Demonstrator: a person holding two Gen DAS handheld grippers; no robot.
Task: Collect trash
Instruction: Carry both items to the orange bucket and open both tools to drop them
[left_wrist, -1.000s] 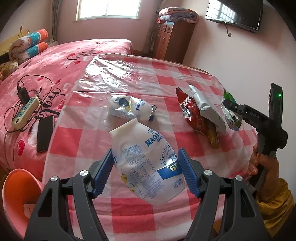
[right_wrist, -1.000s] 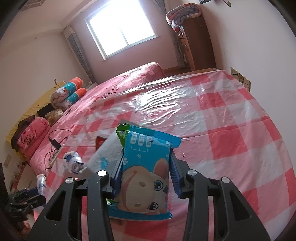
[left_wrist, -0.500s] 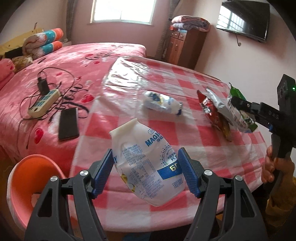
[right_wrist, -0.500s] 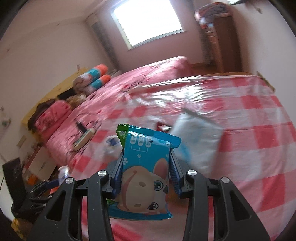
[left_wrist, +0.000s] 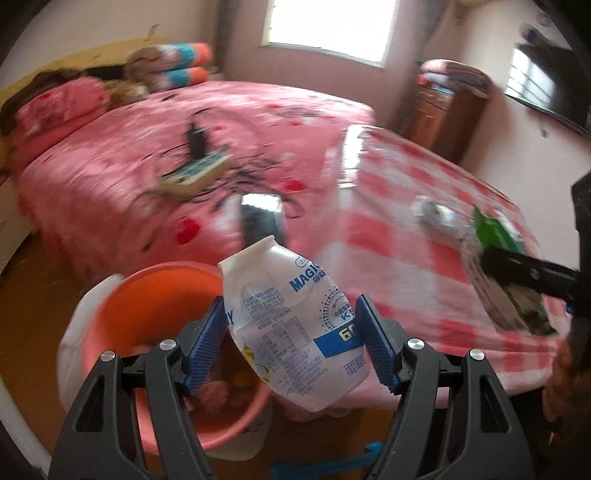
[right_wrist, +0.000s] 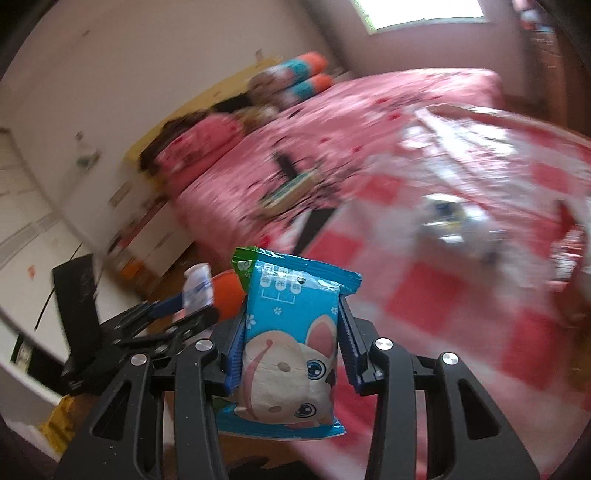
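My left gripper is shut on a crushed white plastic bottle with blue print and holds it in the air beside an orange bin on the floor. My right gripper is shut on a blue snack packet with a cartoon animal, with a green wrapper behind it. The right gripper also shows in the left wrist view, to the right. The left gripper with its bottle shows in the right wrist view, to the left, in front of the orange bin.
A table with a red and white checked cloth holds a small white bottle. A pink bed behind carries a power strip with cables and a black phone. A wooden cabinet stands by the far wall.
Both grippers have swung left, off the table toward the floor. The orange bin has come much nearer, below the left gripper. Both keep their hold.
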